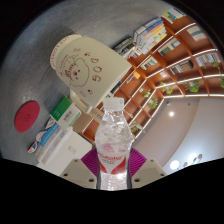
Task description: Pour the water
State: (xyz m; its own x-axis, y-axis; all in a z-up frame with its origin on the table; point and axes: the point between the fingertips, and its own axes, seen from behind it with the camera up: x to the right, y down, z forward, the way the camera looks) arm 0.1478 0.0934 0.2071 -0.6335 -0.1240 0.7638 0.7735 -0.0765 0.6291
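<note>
My gripper point(112, 163) is shut on a clear plastic water bottle point(113, 140) with a red and white label. Both magenta pads point(91, 160) press against the bottle's sides at the label. The bottle points forward along the fingers, its open neck point(114, 103) ahead of them. The whole scene is tilted, so the bottle is held at a slant. A white cup with a drawn face point(78, 62) stands beyond the bottle's neck, up and to the left. Its opening is not visible from here.
A red round object point(28, 113) lies on the grey surface at the left. White and green boxes point(62, 128) lie left of the bottle. Wooden shelves point(170, 60) with books and plants fill the right side.
</note>
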